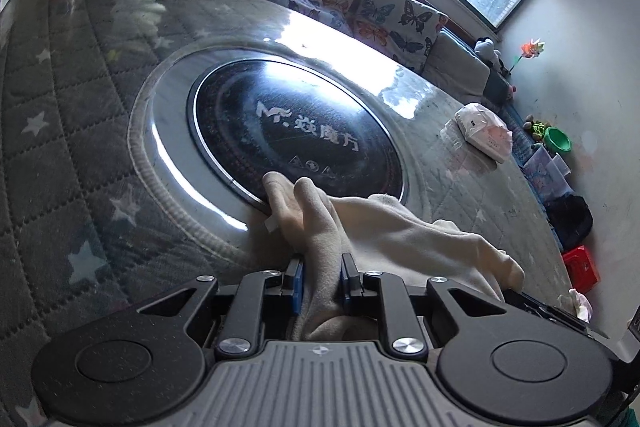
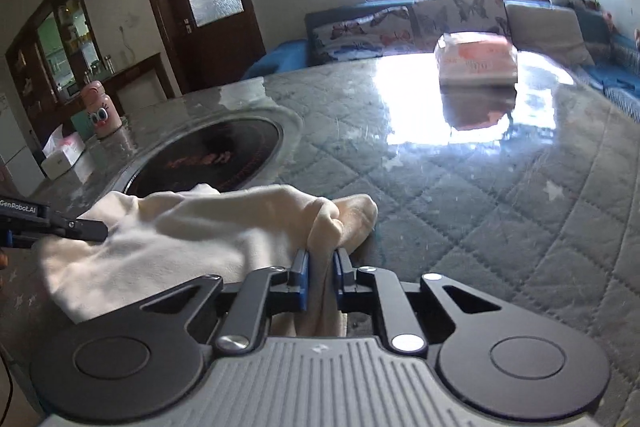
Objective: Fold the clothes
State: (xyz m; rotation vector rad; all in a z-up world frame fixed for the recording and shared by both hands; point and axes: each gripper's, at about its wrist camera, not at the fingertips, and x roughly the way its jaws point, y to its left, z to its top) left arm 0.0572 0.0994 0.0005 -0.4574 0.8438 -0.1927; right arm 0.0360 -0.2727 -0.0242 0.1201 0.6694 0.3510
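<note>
Evidently the step in hand is the gather before a fold: both grippers have a pinch of the same cream garment (image 1: 384, 227), which hangs and bunches between them above the glass-covered tabletop (image 1: 80, 107), near the edge closest to the cameras and just touching the rim of the round cooktop (image 1: 296, 131) set into the middle. The left gripper (image 1: 322, 281) has its jaws clenched on a thick fold of the cloth, blue pads pressing from both sides. The right gripper (image 2: 320, 277) is likewise clamped on a narrower ridge of fabric, its jaws drawn in tight.

Next, as I judge it, the two hands need to draw apart to pull the cloth taut and flat, then lay it down on the tabletop so that an edge can be carried over. The garment is so crumpled that I cannot tell whether the pinches sit on a hem, a sleeve or a corner.

Writing: the cooktop's dark glass bears "Mr." followed by Chinese characters, with small symbols below. In the right wrist view the left gripper's arm reads "GenRobot.AI" (image 2: 18, 204). A tissue pack (image 2: 476, 61) near the far edge carries print too blurred to read.
</note>
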